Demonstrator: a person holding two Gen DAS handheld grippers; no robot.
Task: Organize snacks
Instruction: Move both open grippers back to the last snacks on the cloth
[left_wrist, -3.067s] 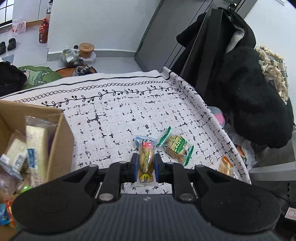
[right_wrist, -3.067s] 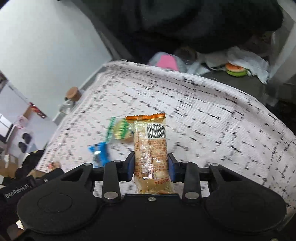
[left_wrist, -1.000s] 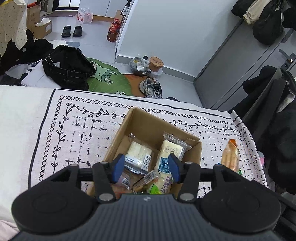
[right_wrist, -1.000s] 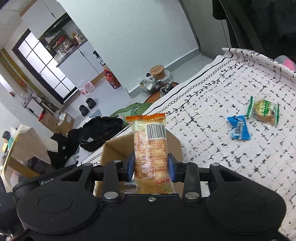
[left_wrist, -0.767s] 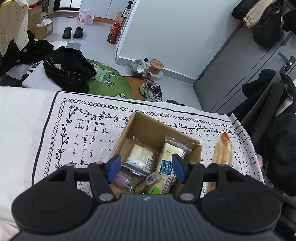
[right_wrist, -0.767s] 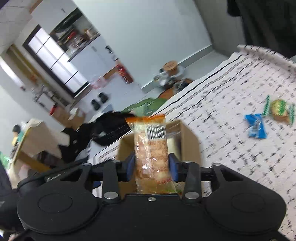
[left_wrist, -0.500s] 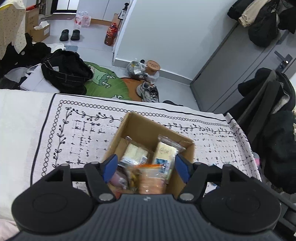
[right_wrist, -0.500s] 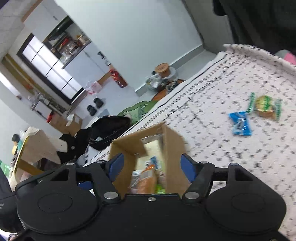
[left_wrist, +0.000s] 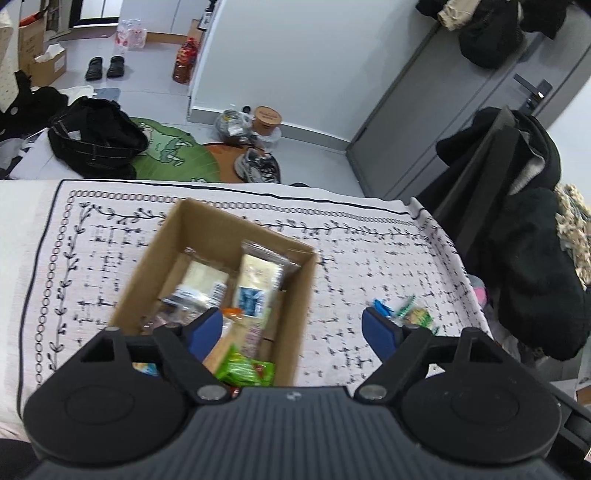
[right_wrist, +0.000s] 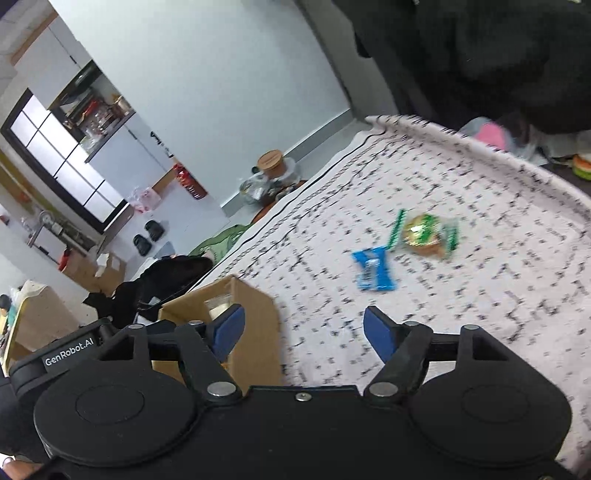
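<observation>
Open box (left_wrist: 299, 295) full of packets (left_wrist: 255, 284), long axis running away from camera, left gripper (left_wrist: 291, 328) and right gripper (right_wrist: 301, 328) empty, jaws opening wide.

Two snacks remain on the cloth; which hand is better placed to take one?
Probably right: its opening, empty tool faces the blue packet. The left tool is over the box.

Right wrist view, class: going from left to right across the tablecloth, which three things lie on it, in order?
Cardboard box → blue snack packet → green-edged snack packet.
</observation>
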